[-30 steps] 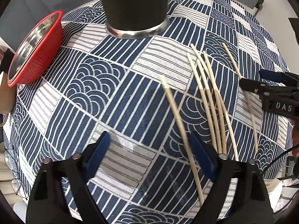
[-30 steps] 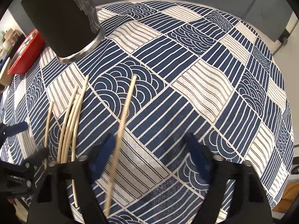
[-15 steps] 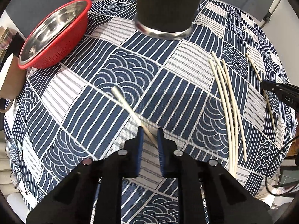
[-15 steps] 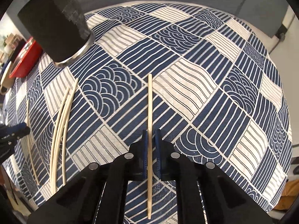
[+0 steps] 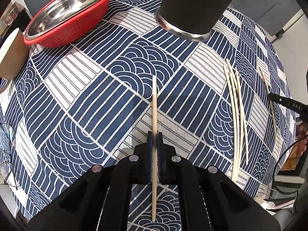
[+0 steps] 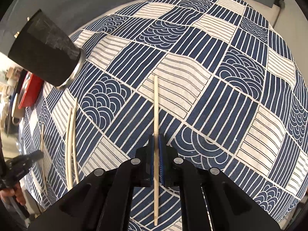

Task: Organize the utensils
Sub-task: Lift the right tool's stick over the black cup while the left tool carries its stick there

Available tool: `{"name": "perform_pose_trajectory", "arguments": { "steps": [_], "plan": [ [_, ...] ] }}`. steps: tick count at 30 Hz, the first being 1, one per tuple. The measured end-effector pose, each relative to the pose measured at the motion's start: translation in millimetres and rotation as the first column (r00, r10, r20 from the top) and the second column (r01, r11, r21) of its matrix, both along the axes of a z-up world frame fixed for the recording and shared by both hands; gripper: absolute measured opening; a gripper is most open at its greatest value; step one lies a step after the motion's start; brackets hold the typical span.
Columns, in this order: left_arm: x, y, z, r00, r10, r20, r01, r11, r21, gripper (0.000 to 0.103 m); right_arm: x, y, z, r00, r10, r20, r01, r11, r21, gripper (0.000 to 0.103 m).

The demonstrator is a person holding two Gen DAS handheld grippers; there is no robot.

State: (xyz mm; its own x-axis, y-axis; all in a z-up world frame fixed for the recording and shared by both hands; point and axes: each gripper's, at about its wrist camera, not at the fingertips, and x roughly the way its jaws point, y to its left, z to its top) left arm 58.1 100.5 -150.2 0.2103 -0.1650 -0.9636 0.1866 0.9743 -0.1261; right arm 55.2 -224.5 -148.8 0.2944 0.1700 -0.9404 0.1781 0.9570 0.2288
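From my left-wrist view, the black cup (image 5: pixel 194 5) is cut off at the top edge, its mouth unseen. A pair of glasses (image 5: pixel 6 150) is clipped at the left border. The right tool (image 5: pixel 288 104) shows only partly.

Our left gripper (image 5: pixel 155 134) is squeezed tight on one pale chopstick (image 5: pixel 154 104), which sticks out past the tips. Below it is the blue and white tablecloth (image 5: pixel 92 96). More chopsticks (image 5: pixel 235 104) lie in a bunch to the right. A black cup (image 5: pixel 192 7) and a red bowl (image 5: pixel 73 13) sit farther back.
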Motion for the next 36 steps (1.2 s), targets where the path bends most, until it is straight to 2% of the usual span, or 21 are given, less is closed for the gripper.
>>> {"name": "perform_pose_trajectory", "arguments": {
  "steps": [8, 12, 21, 27, 31, 36],
  "plan": [
    [2.3, 6.4, 19.3, 0.999, 0.015, 0.031, -0.015, 1.0, 0.001, 0.005, 3.5, -7.4, 22.0, 0.999, 0.004, 0.045, -0.004, 1.0, 0.005, 0.005],
    [11.0, 1.6, 32.3, 0.998, 0.007, 0.069, -0.01, 0.999, 0.035, 0.005, 8.6, -11.8, 39.6, 0.996, 0.008, 0.084, -0.008, 1.0, 0.005, 0.005],
    [33.2, -16.1, 84.5, 0.984, -0.006, 0.178, -0.001, 0.999, 0.039, 0.005, 26.0, -11.9, 89.1, 0.98, 0.02, 0.2, -0.028, 0.999, 0.035, 0.005],
    [45.6, -20.1, 126.7, 0.972, 0.014, 0.236, -0.008, 1.0, -0.025, 0.005, 40.8, -7.9, 122.0, 0.958, 0.026, 0.284, -0.049, 0.996, 0.073, 0.005],
    [56.4, -23.9, 154.2, 0.964, 0.013, 0.267, 0.005, 0.998, -0.067, 0.005, 53.6, -0.1, 146.9, 0.946, 0.056, 0.318, -0.077, 0.996, 0.052, 0.005],
    [74.1, -32.7, 192.1, 0.942, 0.018, 0.335, 0.014, 0.996, -0.093, 0.005, 69.3, 9.5, 174.8, 0.928, 0.088, 0.363, -0.109, 0.993, 0.038, 0.005]
  ]
}}
